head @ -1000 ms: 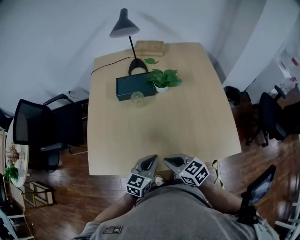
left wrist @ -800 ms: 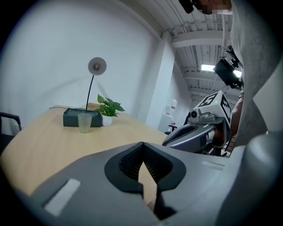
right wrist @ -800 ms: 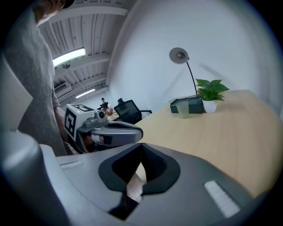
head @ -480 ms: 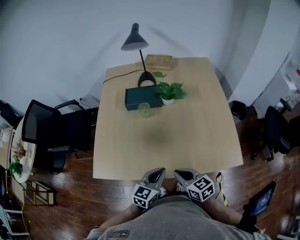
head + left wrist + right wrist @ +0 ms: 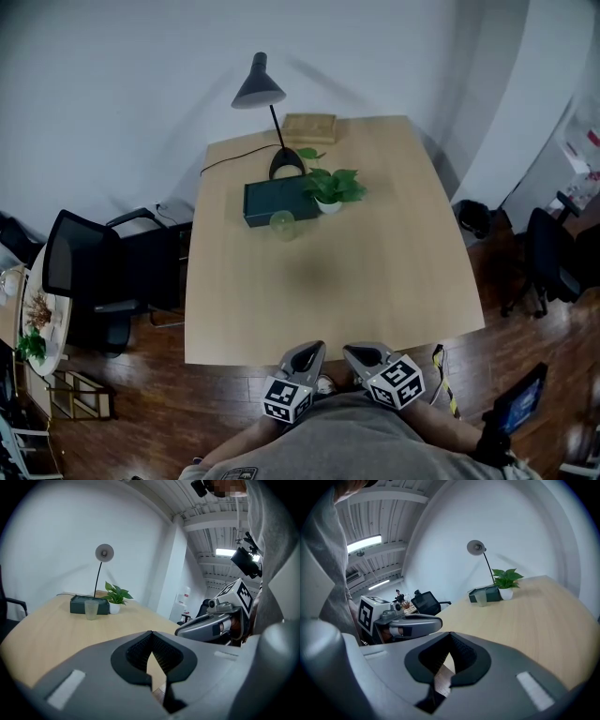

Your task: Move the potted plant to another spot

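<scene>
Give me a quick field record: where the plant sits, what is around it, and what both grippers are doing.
plant: potted plant, upright in a white pot, far end of the table
left of plant: dark box
in front of box: clear cup
behind plant: lamp, wooden block at the far edge
left gripper: fingers shut, empty, at the near table edge
right gripper: fingers shut, empty, beside the left one
task status: plant not yet reached
</scene>
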A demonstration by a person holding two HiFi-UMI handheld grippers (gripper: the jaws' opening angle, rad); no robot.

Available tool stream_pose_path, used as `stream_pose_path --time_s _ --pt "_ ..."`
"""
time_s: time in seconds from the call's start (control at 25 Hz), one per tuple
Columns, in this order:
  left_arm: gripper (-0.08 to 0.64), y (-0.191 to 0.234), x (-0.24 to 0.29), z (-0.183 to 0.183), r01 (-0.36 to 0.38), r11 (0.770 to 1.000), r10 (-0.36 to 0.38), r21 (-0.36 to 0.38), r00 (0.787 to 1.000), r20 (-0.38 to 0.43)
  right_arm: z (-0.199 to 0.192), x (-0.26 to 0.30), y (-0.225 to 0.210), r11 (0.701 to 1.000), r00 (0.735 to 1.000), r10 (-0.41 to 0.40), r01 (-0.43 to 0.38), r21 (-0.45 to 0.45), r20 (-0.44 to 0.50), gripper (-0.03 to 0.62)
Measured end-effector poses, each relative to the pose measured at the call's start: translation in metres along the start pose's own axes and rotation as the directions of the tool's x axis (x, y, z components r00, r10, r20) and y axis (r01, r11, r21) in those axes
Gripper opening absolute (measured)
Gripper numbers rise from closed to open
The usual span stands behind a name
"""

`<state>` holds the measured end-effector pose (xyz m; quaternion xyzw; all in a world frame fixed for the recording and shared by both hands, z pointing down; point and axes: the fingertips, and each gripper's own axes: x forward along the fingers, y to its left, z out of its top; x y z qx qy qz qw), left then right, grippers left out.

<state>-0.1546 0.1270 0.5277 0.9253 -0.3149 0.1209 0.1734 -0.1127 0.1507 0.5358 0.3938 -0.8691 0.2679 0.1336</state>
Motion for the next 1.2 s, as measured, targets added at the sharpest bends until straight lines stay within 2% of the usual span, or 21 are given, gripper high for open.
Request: stream_pose_path --time_s 0.52,1.2 --pt "0.0 0.017 -0.001 0.005 -0.031 0.999 0.031 0.015 0.999 0.012 0.008 0.009 0.0 0.999 1.0 0.011 -0.011 -0.049 -0.011 0.005" --pt "0.0 0.001 0.001 0.0 -0.032 0.999 0.032 0.015 0.999 0.003 0.009 0.0 0.001 0.997 1.0 0.012 -0.012 -0.071 0.001 0.005"
